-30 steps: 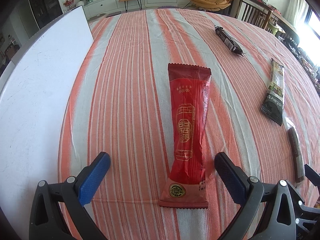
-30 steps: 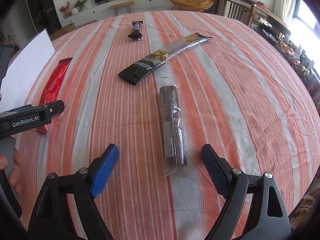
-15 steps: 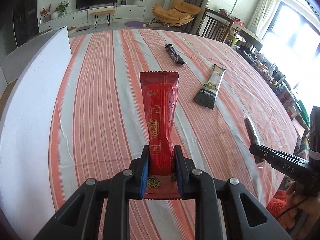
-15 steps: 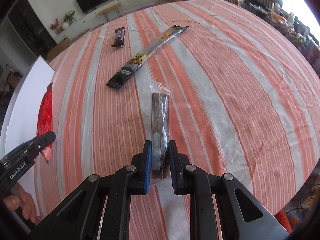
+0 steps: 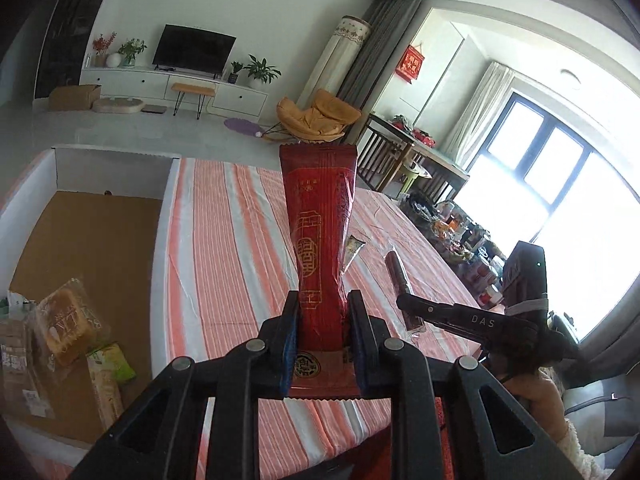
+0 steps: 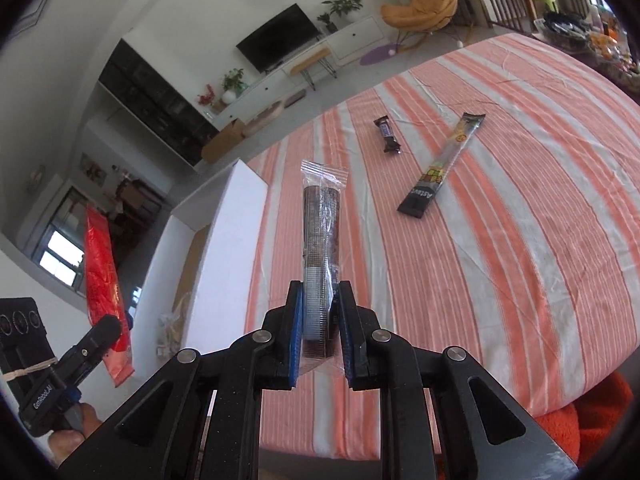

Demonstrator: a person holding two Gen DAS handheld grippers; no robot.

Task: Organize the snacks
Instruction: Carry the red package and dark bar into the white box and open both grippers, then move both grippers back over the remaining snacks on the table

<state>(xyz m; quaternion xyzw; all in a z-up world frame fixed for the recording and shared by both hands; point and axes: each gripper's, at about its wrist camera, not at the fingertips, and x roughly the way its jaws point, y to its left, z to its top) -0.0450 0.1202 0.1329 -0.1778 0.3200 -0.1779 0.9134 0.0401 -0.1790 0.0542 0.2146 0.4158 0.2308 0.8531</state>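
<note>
Clamping a long red snack packet (image 5: 320,264) near its bottom seal, the left gripper (image 5: 322,344) holds it up off the striped tablecloth (image 5: 224,248), its long axis running straight out along the fingers. The right gripper (image 6: 319,336) is likewise closed on a clear-wrapped brown wafer stick (image 6: 320,248), gripped near its lower end and pointing forward the same way. Both packets are in the air, clear of the table. The white cardboard box (image 5: 168,184) lies to the left of both grippers; from the left one it sits low and just beside, open side up, while from the right one its white wall (image 6: 224,248) stands between gripper and interior. The left hand is the nearer, so I judge its packet goes in first, swung left and tipped down lengthwise. Counting: two grippers, each with one snack; at least three packets (image 5: 68,320) already lie in the near corner of the box, though overlap makes the exact number uncertain; two snacks remain on the cloth, a long black stick packet (image 6: 442,168) and a short dark bar (image 6: 387,136), both well away from the right gripper, ahead and to its right.
</note>
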